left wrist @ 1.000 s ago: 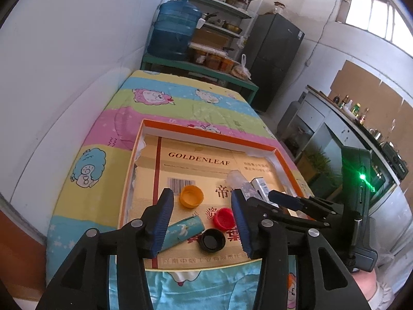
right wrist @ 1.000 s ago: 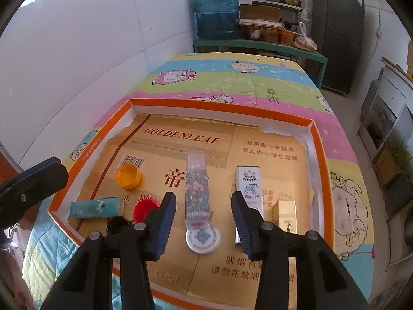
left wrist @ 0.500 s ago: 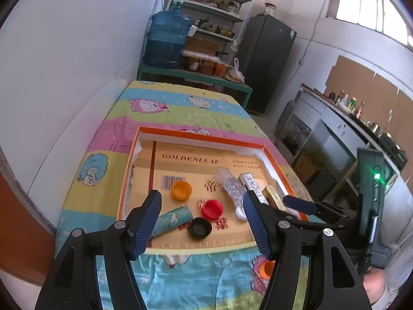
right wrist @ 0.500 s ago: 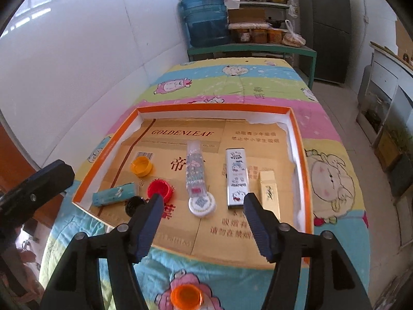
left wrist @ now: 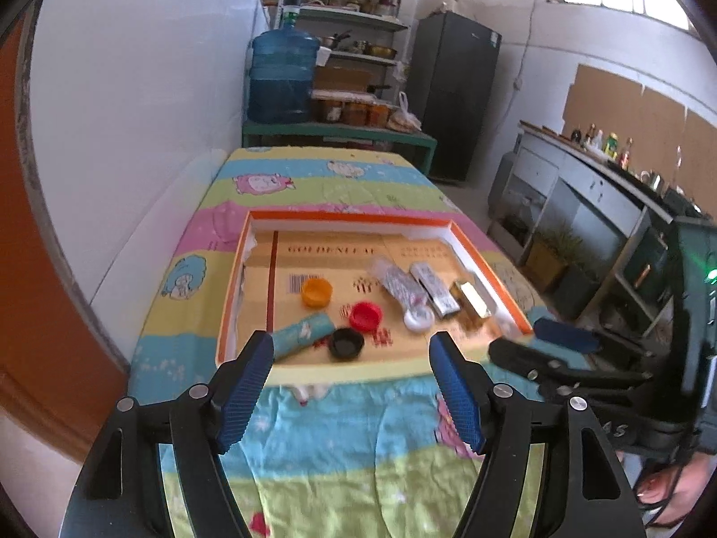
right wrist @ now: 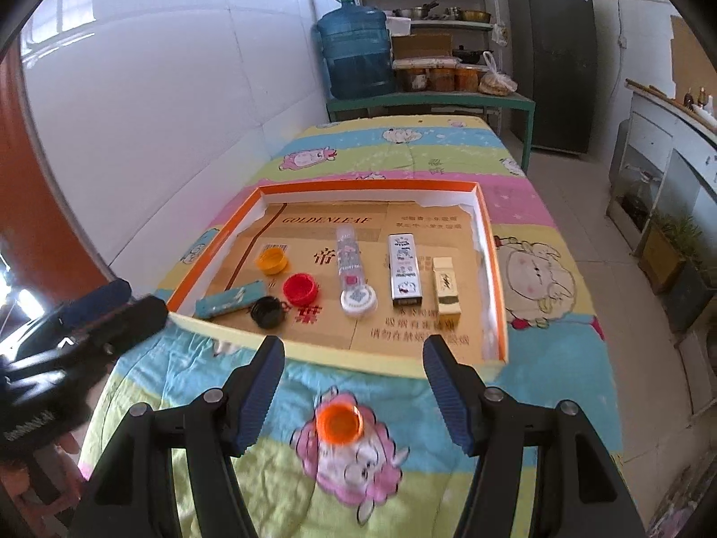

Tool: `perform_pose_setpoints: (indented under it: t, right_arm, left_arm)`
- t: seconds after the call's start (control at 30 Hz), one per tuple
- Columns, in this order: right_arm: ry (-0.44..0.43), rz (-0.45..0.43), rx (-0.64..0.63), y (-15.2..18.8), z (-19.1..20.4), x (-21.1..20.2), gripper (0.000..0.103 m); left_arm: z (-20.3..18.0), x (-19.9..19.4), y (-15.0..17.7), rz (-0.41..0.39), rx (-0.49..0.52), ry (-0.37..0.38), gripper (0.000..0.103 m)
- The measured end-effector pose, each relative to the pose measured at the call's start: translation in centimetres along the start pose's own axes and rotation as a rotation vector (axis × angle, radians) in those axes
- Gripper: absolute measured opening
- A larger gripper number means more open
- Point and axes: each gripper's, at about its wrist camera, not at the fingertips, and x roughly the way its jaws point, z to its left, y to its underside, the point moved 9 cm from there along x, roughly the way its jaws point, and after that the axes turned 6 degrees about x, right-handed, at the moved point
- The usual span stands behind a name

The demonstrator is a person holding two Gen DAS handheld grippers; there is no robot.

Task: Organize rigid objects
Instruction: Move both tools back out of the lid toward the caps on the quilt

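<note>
An orange-rimmed tray (right wrist: 486, 242) lined with cardboard holds a yellow cap (right wrist: 271, 260), a red cap (right wrist: 301, 288), a black cap (right wrist: 266, 311), a teal pack (right wrist: 228, 299), a clear tube with a white lid (right wrist: 352, 264), a silver box (right wrist: 405, 269) and a gold box (right wrist: 446, 287). An orange cap (right wrist: 339, 423) lies on the blanket in front of the tray, just below my right gripper (right wrist: 354, 349), which is open and empty. My left gripper (left wrist: 352, 349) hovers before the tray's near edge. Its jaws are opening with nothing between them.
The tray sits on a table under a striped cartoon blanket (left wrist: 340, 439), with a white wall along its left side. A blue water jug (right wrist: 356, 51), shelves and a dark fridge (right wrist: 553, 54) stand beyond. A counter (left wrist: 596, 179) runs along the right. A hand (left wrist: 663, 488) holds the right gripper.
Both grippers have pulled back from over the tray and risen, and their jaws have spread wide. The orange cap on the blanket has come into the right wrist view.
</note>
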Motion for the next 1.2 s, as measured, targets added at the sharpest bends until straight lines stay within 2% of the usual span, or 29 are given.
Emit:
perform_pose_setpoints:
  t: [0.23, 0.43, 0.63, 0.8, 1.2]
  right_arm:
    - [0.01, -0.023, -0.002, 2.2, -0.1, -3.5, 0.064]
    - [0.019, -0.024, 0.006, 3.8, -0.6, -5.0, 0.064]
    - [0.025, -0.018, 0.021, 5.3, -1.1, -5.9, 0.064]
    - [0.033, -0.004, 0.031, 6.4, -1.5, -6.1, 0.064]
    - [0.061, -0.004, 0.046, 7.4, -2.3, -7.0, 0.064]
  left_arm:
    - [-1.7, -2.0, 2.9, 0.039, 0.019, 0.026, 0.074]
    - [-1.9, -3.6, 4.2, 0.028, 0.0, 0.017, 0.074]
    - [-2.3, -4.8, 5.5, 0.027, -0.034, 0.069, 0.074]
    - [-4.1, -5.6, 7.1, 0.036, -0.012, 0.105, 0.074]
    - [-7.7, -5.5, 11.8, 0.111, 0.067, 0.119, 0.074]
